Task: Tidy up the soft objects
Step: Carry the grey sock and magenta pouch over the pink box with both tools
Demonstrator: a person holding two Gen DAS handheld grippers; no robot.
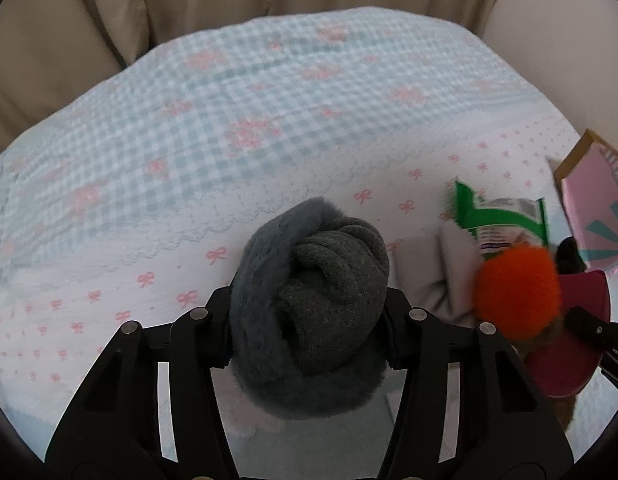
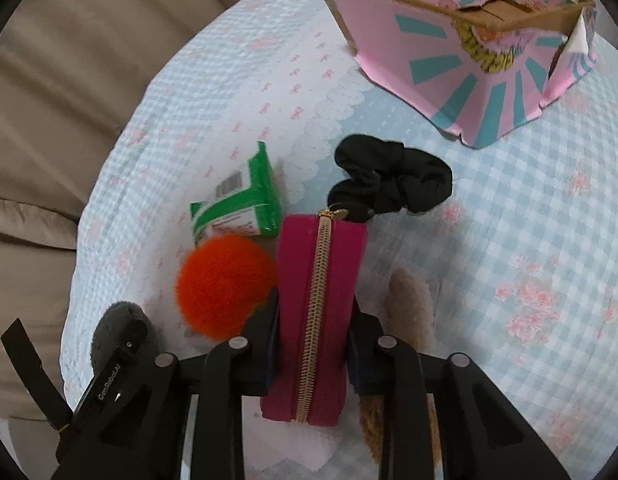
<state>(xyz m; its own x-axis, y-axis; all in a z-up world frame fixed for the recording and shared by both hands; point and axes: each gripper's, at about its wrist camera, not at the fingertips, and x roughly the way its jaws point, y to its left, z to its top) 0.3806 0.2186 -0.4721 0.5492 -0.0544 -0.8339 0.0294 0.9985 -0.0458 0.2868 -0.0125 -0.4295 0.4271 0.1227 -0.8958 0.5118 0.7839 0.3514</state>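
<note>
My left gripper [image 1: 309,312] is shut on a rolled grey fuzzy cloth [image 1: 313,300] and holds it above the bed cover. My right gripper [image 2: 315,320] is shut on a magenta zip pouch [image 2: 317,312] with a gold zipper, held above the cover; the pouch also shows in the left wrist view [image 1: 569,336]. An orange pom-pom [image 2: 225,284] hangs beside the pouch, on its left. A black scrunchie [image 2: 393,184] lies just beyond the pouch. A pink and teal cardboard box [image 2: 469,60] stands open at the far right.
A green and white tissue pack [image 2: 241,204] lies left of the scrunchie. A tan fuzzy item [image 2: 409,304] sits under my right gripper. The blue checked bed cover [image 1: 229,100] spreads ahead. Beige cushions [image 2: 49,100] border the left.
</note>
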